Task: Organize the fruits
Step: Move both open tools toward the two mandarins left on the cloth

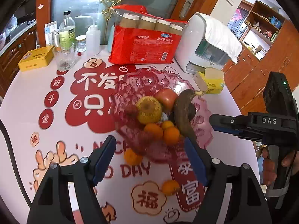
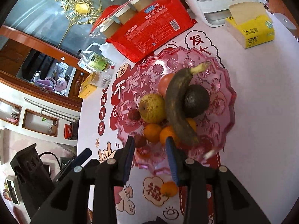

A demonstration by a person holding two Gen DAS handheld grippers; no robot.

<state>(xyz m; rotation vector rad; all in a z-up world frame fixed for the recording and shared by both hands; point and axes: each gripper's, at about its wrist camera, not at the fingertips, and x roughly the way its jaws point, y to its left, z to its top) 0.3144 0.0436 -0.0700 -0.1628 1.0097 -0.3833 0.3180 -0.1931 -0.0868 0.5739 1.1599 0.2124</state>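
Note:
A pink glass bowl [image 1: 168, 82] [image 2: 224, 100] stands on the printed tablecloth. It holds a dark brown banana [image 1: 184, 115] [image 2: 177, 108], an avocado [image 2: 196, 100], a yellow pear [image 1: 149, 109], a red apple [image 1: 166, 97], small oranges [image 1: 171, 135] and red lychees [image 1: 130, 110]. One orange [image 1: 170, 187] [image 2: 169, 189] lies loose on the cloth in front of the bowl. Another orange [image 1: 132, 156] sits at the bowl's near rim. My left gripper [image 1: 150, 161] hovers open over that rim, holding nothing. My right gripper [image 2: 150, 158] [image 1: 213, 122] is shut and empty beside the bowl.
Behind the bowl stand a red pack of paper cups [image 1: 143, 44], a white appliance under a cloth [image 1: 205, 43] and a yellow tissue pack [image 1: 211, 82]. At the back left are a glass [image 1: 64, 57], a yellow tin [image 1: 36, 57] and bottles [image 1: 67, 29].

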